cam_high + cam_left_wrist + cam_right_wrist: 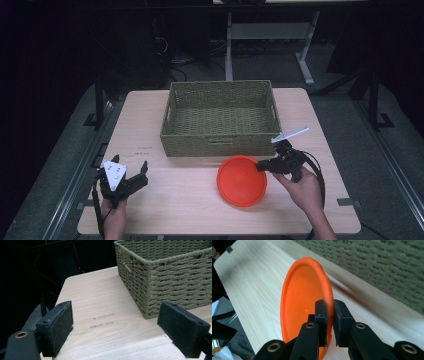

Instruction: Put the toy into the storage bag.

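Your right gripper (261, 165) is pinching the rim of the round orange plastic plate (242, 180), its jaws clamped on the plate's edge at about 2 o'clock of the disc. In the right gripper view the two black pads (321, 312) sit one on each side of the thin orange rim (328, 287), pressed tight against it, with the plate's hollow face turned to one side. Seen from above, the plate lies over the pale wooden table (180, 200) at roughly 5 o'clock from the woven olive-green rectangular basket (219, 118), just in front of the basket's near wall and close to it. Whether its far edge touches the tabletop cannot be told.

Your left gripper (131, 176) rests low at about 8 o'clock of the table, well apart from the plate. Its jaws are spread wide with nothing between them; in the left gripper view the pads (58, 327) frame bare wood, and the basket's corner (147, 290) stands toward 1 o'clock.
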Action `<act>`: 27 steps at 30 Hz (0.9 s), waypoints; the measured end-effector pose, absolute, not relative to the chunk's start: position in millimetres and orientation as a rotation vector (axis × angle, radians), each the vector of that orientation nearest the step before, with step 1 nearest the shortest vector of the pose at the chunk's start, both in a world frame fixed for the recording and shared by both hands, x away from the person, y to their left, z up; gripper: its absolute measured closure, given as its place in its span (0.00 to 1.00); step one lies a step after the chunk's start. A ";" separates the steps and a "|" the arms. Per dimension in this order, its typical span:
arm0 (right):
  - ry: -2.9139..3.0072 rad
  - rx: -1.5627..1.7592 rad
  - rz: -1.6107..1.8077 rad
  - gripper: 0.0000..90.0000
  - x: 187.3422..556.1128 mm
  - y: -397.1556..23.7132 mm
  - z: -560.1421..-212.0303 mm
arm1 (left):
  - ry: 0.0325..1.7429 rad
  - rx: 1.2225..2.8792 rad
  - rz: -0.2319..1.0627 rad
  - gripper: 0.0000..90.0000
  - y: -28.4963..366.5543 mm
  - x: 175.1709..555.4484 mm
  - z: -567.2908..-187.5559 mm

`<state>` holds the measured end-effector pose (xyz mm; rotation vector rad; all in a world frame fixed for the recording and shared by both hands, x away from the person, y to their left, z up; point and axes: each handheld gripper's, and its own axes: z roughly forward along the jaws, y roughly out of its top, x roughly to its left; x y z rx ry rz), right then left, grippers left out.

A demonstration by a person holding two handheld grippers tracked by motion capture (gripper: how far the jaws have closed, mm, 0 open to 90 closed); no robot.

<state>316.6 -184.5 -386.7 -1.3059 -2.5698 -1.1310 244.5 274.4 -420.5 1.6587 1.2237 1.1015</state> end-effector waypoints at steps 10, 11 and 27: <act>-2.594 -1.301 -1.168 0.91 319.6 -186.6 -363.1 | 1.226 1.661 1.097 0.14 273.8 245.5 -421.0; -2.592 -1.304 -1.169 0.91 319.8 -187.1 -360.7 | 1.226 1.661 1.097 0.14 273.7 245.5 -421.0; -2.617 -1.293 -1.200 0.91 327.8 -191.4 -324.5 | 1.229 1.655 1.099 0.14 274.1 246.1 -420.9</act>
